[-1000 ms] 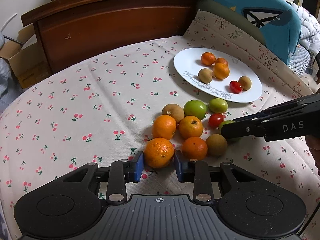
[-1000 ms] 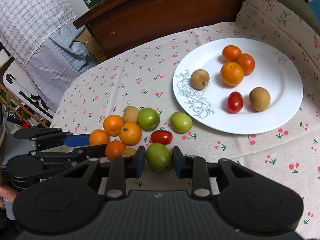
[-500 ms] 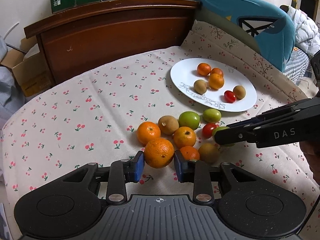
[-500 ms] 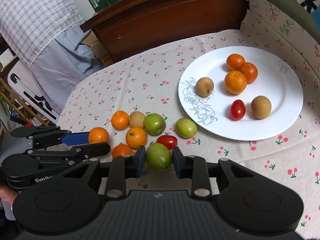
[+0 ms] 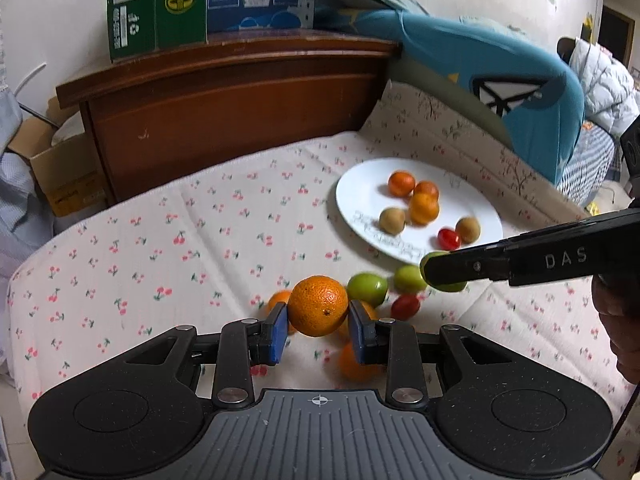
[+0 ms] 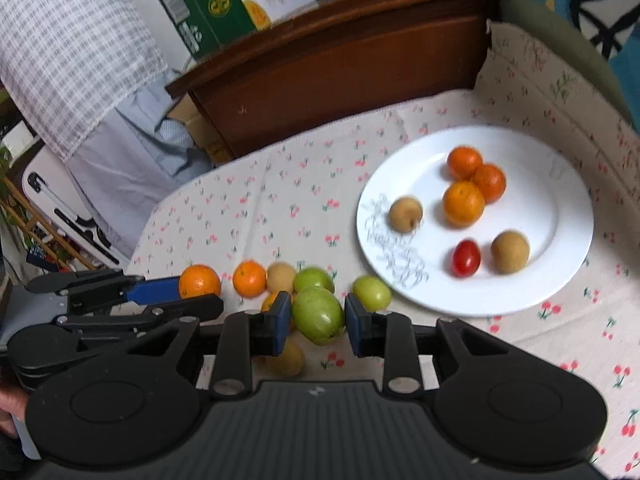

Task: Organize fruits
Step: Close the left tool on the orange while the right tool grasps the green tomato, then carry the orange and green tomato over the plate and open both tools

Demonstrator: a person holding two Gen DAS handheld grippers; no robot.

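Left gripper [image 5: 318, 326] clenched on an orange [image 5: 318, 311], blue pads pressing both flanks, fruit lifted clear of the cherry-print cloth [image 5: 160, 248]. Right gripper [image 6: 314, 322] likewise clamped on a green fruit [image 6: 318, 314], raised above the loose pile. Below and beyond, on the cloth: more oranges, a brown fruit, two green ones, a red tomato [image 5: 405, 306]. Farther right, a white plate [image 6: 560, 216] carrying three oranges, two brown fruits, one tomato. Behind, a wooden headboard [image 5: 232, 112] topped with cartons.
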